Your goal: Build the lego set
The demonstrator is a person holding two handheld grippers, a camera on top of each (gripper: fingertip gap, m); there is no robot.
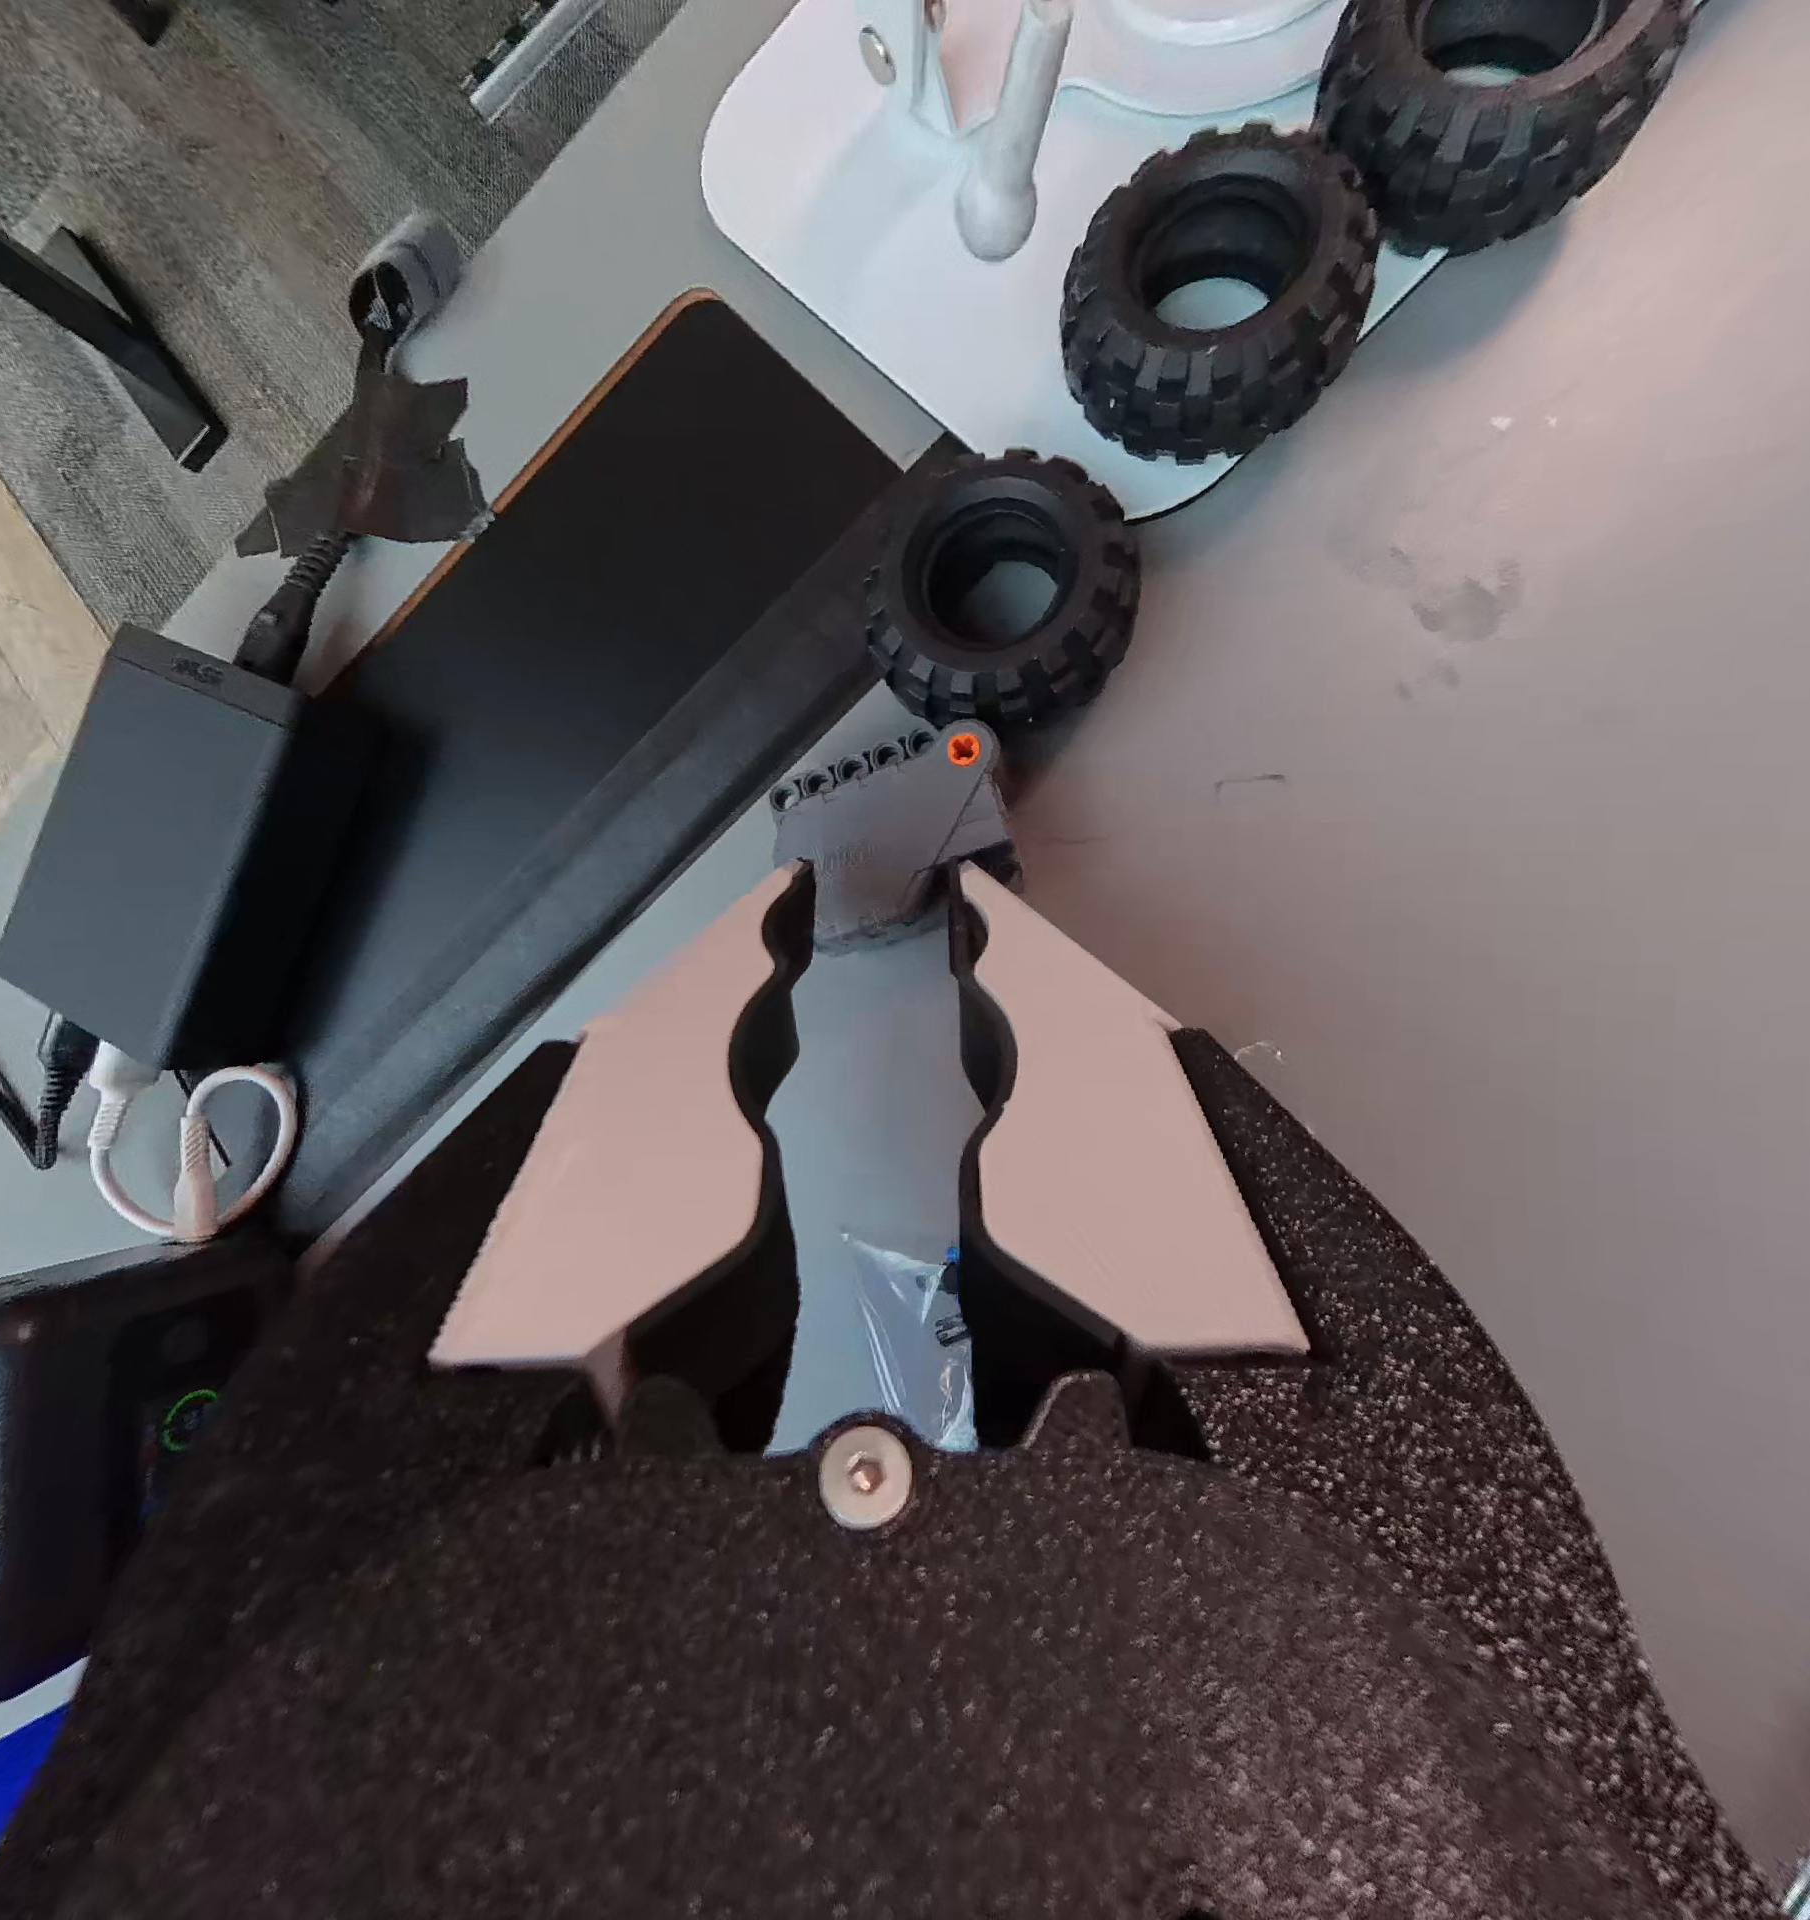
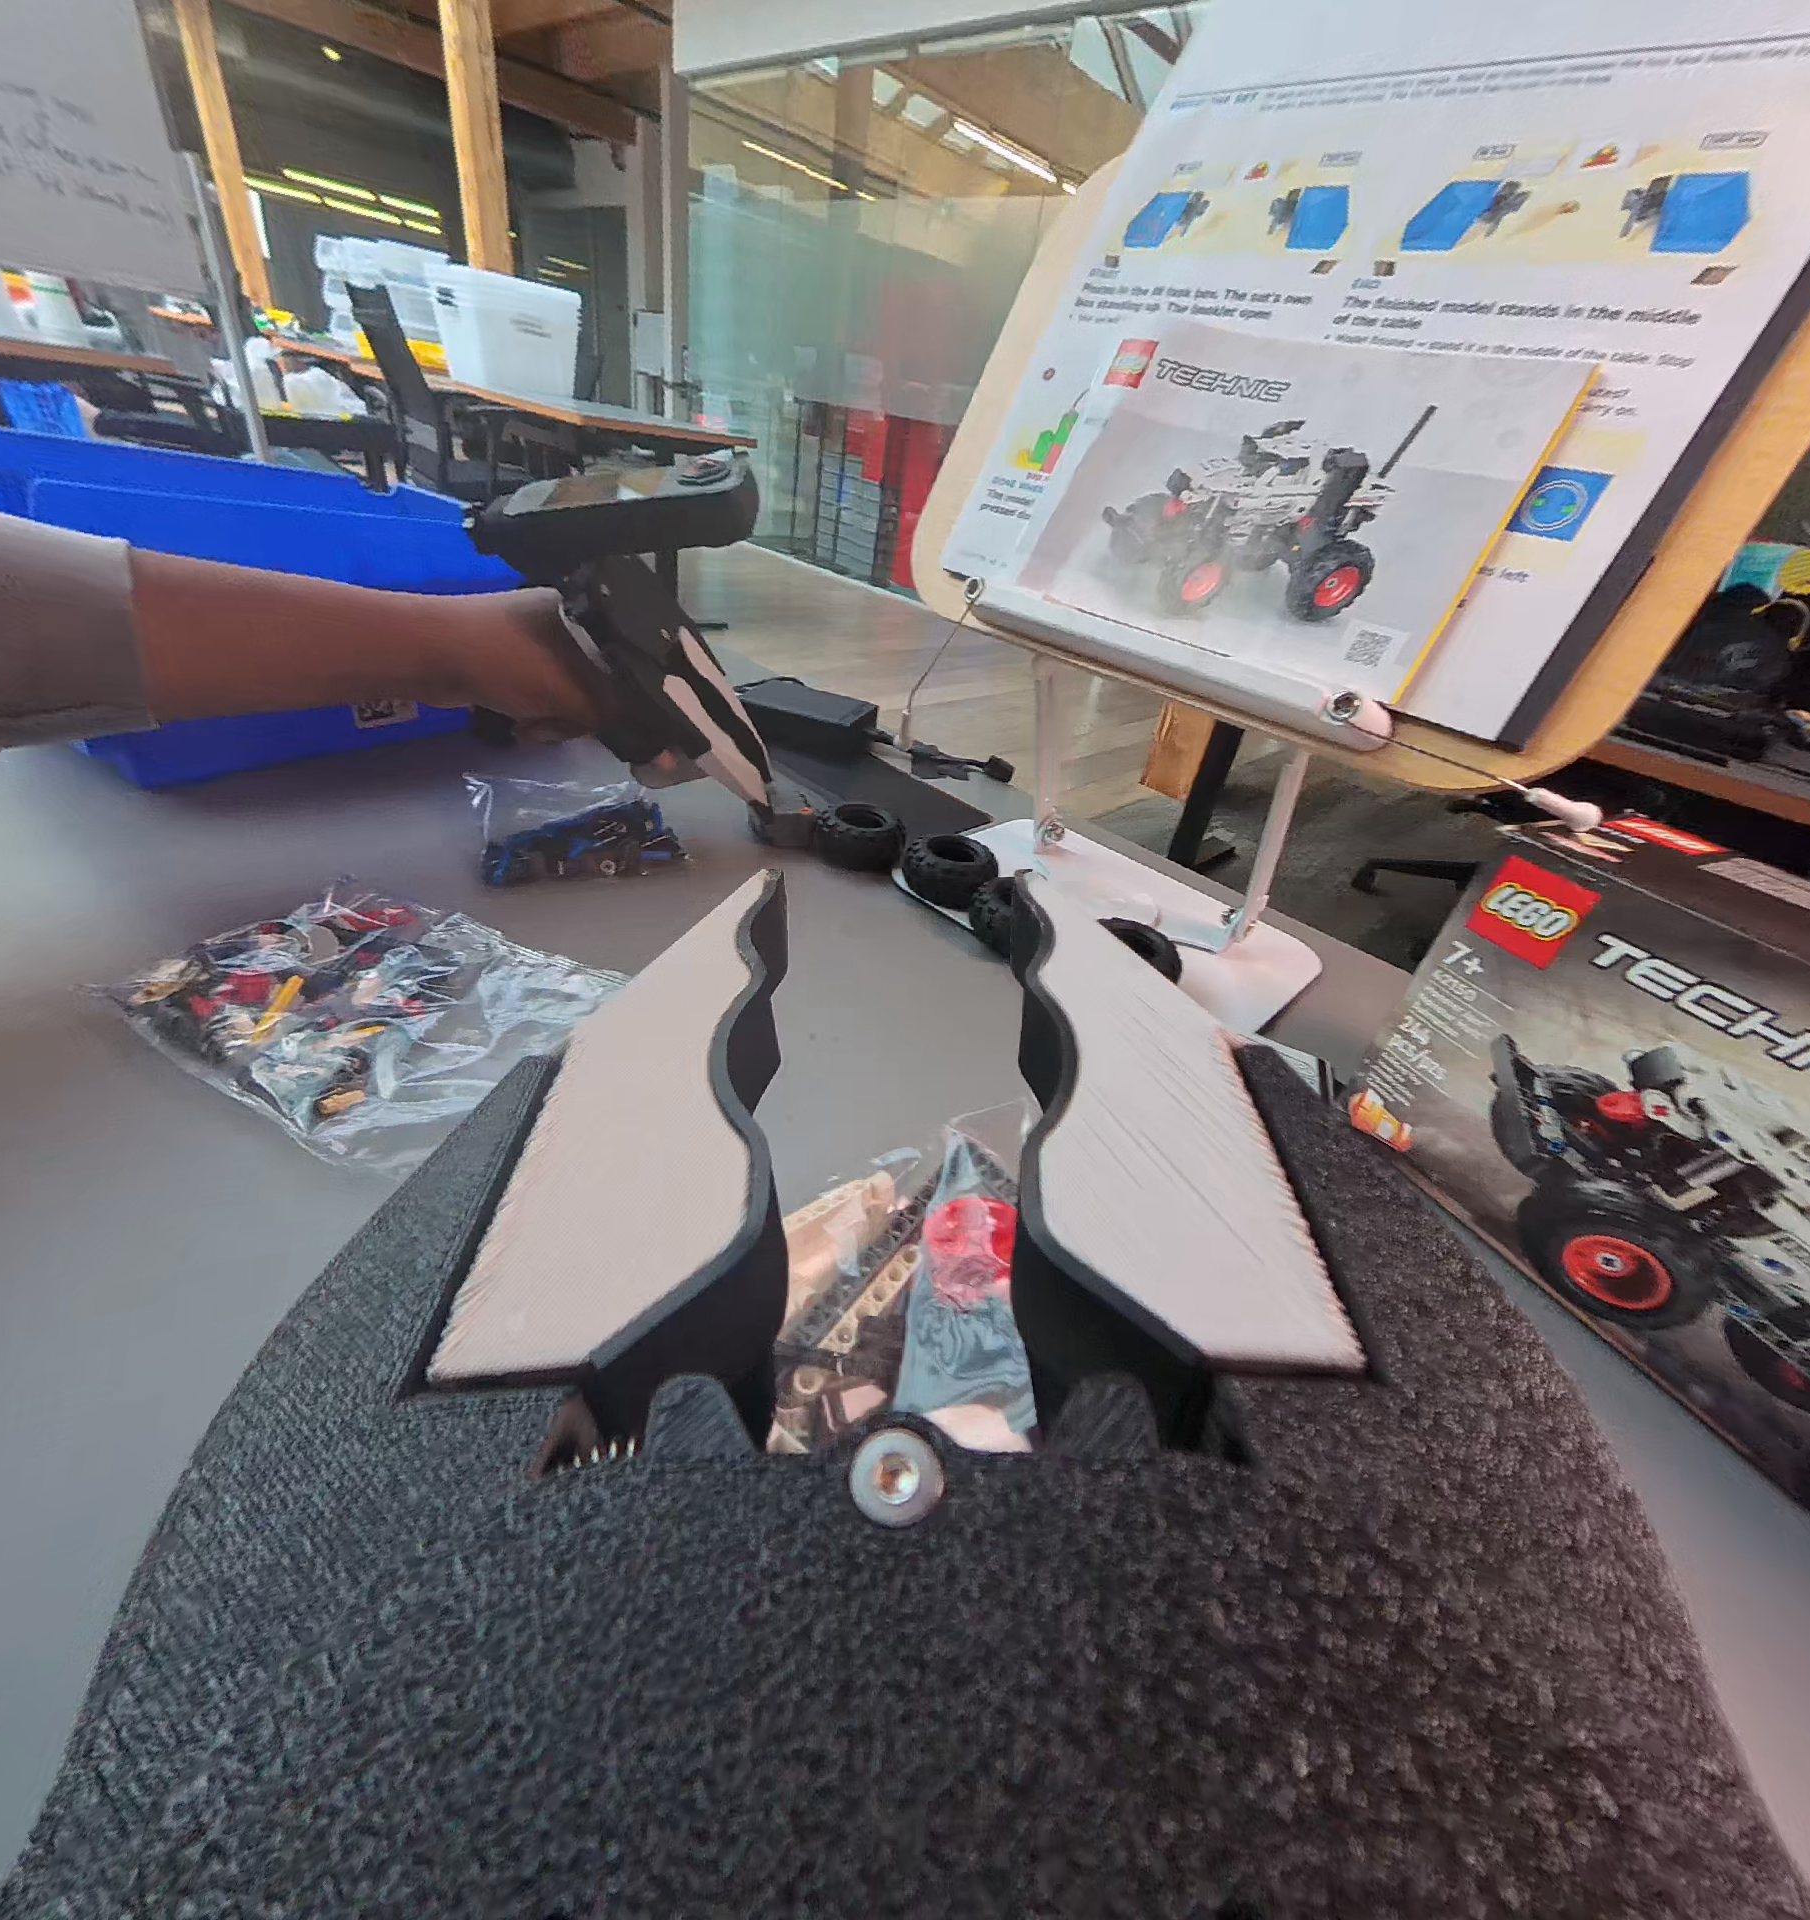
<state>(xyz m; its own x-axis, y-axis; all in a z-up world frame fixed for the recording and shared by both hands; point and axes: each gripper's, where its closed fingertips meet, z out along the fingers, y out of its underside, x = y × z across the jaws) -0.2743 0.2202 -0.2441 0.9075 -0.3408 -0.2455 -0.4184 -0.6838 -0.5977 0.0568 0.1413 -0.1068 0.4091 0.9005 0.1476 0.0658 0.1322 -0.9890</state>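
My left gripper [image 1: 882,881] is shut on a dark grey Lego block [image 1: 885,821] with a row of pin holes and an orange axle hole, held at the table next to a black tyre [image 1: 1005,592]. Two more tyres [image 1: 1218,296] lie beyond it. In the right wrist view the left gripper [image 2: 766,805] holds the block [image 2: 792,826] beside the row of tyres [image 2: 948,868]. My right gripper [image 2: 896,894] is open and empty above a clear bag of tan, black and red parts [image 2: 911,1247].
A bag of blue parts [image 2: 579,831] and a bag of mixed parts [image 2: 329,997] lie on the grey table. A blue bin [image 2: 205,540] stands at the left, the Lego box [image 2: 1649,1143] at the right, a booklet stand [image 2: 1400,416] behind. A black mat [image 1: 589,582] and power adapter [image 1: 153,852] lie left. The grippers' ends are close to 35 cm from one another.
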